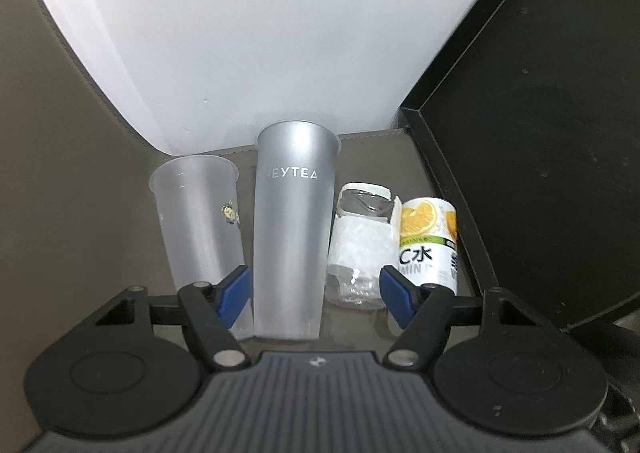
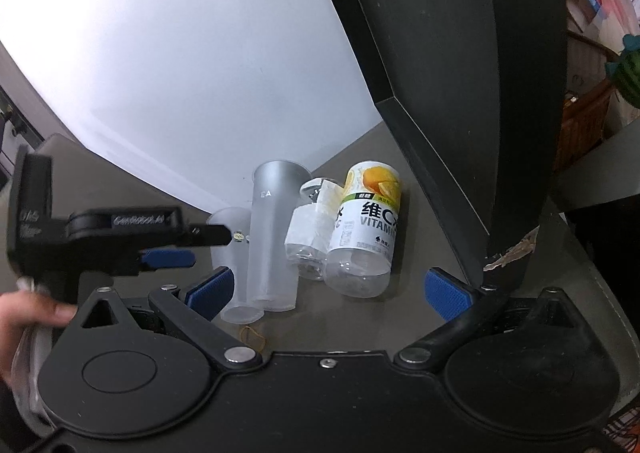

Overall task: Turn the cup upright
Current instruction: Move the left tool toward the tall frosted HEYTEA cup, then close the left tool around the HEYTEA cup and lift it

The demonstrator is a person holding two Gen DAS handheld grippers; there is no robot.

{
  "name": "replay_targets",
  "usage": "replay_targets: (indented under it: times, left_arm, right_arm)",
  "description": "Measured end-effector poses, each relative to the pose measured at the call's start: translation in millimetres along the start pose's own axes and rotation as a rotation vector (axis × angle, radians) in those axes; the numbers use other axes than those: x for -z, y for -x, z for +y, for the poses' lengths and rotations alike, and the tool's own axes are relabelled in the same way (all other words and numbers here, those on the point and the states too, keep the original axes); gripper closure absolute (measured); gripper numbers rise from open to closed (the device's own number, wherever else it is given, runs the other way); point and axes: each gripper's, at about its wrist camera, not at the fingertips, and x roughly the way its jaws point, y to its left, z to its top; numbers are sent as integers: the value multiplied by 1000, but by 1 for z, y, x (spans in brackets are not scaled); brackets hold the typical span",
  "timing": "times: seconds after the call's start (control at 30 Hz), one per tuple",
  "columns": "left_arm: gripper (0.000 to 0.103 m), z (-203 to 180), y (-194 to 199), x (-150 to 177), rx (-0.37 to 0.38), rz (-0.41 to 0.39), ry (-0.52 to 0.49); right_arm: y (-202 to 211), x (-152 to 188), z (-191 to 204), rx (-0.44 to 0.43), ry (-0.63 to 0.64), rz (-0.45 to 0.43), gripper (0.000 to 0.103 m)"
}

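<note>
A tall frosted grey cup (image 1: 294, 225) marked HEYTEA stands upright on the brown table, wide rim up. A shorter clear frosted cup (image 1: 200, 221) stands upright just to its left. My left gripper (image 1: 316, 293) is open, its blue pads on either side of the grey cup's lower half, not touching it. In the right wrist view the grey cup (image 2: 272, 237) and the clear cup (image 2: 232, 253) stand left of centre. My right gripper (image 2: 328, 293) is open and empty, nearer than the cups. The left gripper (image 2: 168, 257) shows there at the left, by the clear cup.
Two plastic bottles stand right of the cups: a clear one with a white label (image 1: 360, 245) and an orange-label vitamin C bottle (image 1: 430, 241). A black box (image 1: 540, 153) rises at the right. A white wall panel (image 1: 240, 33) stands behind. A rubber band (image 2: 254, 337) lies on the table.
</note>
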Motion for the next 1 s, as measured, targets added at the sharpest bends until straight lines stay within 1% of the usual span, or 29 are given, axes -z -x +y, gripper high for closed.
replay_targets:
  times: [0.17, 0.27, 0.4, 0.6, 0.77, 0.87, 0.93, 1.0]
  left_arm:
    - [33, 3, -26, -8, -3, 27, 4]
    - [33, 6, -41, -10, -14, 46, 3]
    - [33, 9, -57, -10, -27, 63, 13]
    - [35, 9, -69, -10, -35, 83, 5]
    - [35, 13, -74, -15, -28, 70, 4]
    - [38, 18, -81, -17, -47, 100, 13]
    - [39, 20, -86, -17, -34, 109, 20]
    - [40, 20, -90, -16, -37, 116, 11]
  right_arm:
    - [-7, 3, 1, 0, -5, 13, 0]
    - [-12, 3, -3, -11, -36, 30, 0]
    - [-19, 4, -6, 18, -43, 29, 0]
    - [-24, 2, -11, 17, -85, 38, 0]
    - [-23, 2, -15, 14, -110, 52, 0]
    - [-26, 3, -14, 21, -120, 59, 0]
    - [-27, 3, -14, 19, -128, 61, 0]
    - [-27, 3, -13, 18, -128, 59, 0]
